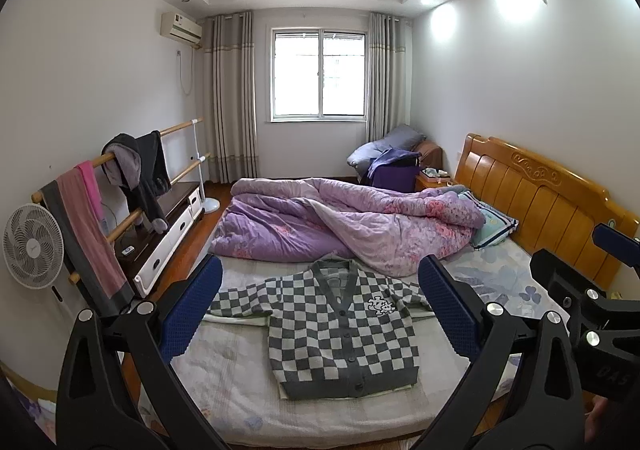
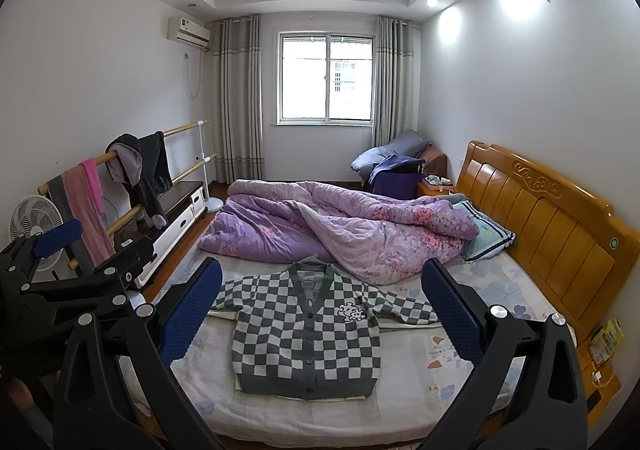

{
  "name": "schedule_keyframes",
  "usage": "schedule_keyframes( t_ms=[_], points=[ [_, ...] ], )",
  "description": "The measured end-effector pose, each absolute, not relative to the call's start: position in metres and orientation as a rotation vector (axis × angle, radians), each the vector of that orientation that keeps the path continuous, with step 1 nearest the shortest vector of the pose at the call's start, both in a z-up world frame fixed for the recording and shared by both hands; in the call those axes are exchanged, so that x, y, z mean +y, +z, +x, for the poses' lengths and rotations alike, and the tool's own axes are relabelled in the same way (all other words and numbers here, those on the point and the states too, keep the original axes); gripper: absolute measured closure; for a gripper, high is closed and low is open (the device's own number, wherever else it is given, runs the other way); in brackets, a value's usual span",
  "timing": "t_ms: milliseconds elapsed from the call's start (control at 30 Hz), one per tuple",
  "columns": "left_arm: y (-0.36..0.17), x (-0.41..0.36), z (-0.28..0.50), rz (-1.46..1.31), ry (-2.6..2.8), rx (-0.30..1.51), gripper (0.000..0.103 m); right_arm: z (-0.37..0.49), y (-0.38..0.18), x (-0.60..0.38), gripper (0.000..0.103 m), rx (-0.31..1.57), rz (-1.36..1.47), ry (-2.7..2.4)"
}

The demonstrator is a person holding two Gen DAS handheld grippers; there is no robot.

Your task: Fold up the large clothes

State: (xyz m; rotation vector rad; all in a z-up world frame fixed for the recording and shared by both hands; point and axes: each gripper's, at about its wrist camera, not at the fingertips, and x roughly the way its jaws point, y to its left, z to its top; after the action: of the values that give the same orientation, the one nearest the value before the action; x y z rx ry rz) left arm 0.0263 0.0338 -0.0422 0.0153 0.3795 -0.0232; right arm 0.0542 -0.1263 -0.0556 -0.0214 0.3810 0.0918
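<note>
Your left gripper [image 1: 320,314] and right gripper [image 2: 322,314] gape wide, empty; the grey-and-white checkered knit cardigan [image 1: 340,330] lies flat between and beyond their fingers.

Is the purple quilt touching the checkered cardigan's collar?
Touching. In the left wrist view the purple quilt lies against the collar end of the checkered cardigan, no sheet showing between them.

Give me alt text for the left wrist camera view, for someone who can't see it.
A grey-and-white checkered cardigan lies flat, buttoned, on a bed, framed by the open left gripper and its blue-padded fingers. A rumpled purple quilt lies behind it.
</note>
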Motion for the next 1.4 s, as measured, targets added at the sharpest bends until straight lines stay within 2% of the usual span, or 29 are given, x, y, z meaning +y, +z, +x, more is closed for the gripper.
schedule_keyframes(
  t_ms=[300,567,1067,1400],
  points=[
    [-0.067,0.060,0.051,0.026,-0.019,0.452,0.005,0.077,-0.078,-0.104,0.007,0.432,0.019,0.101],
    [-0.105,0.076,0.106,0.046,0.047,0.510,0.005,0.132,-0.107,-0.085,0.007,0.491,0.017,0.110],
    [-0.187,0.092,0.310,0.019,0.187,0.666,0.005,0.339,-0.188,-0.066,0.007,0.593,0.017,0.293],
    [-0.287,0.187,0.410,-0.169,0.285,0.812,0.005,0.449,-0.275,-0.012,0.007,0.752,-0.035,0.325]
  ],
)
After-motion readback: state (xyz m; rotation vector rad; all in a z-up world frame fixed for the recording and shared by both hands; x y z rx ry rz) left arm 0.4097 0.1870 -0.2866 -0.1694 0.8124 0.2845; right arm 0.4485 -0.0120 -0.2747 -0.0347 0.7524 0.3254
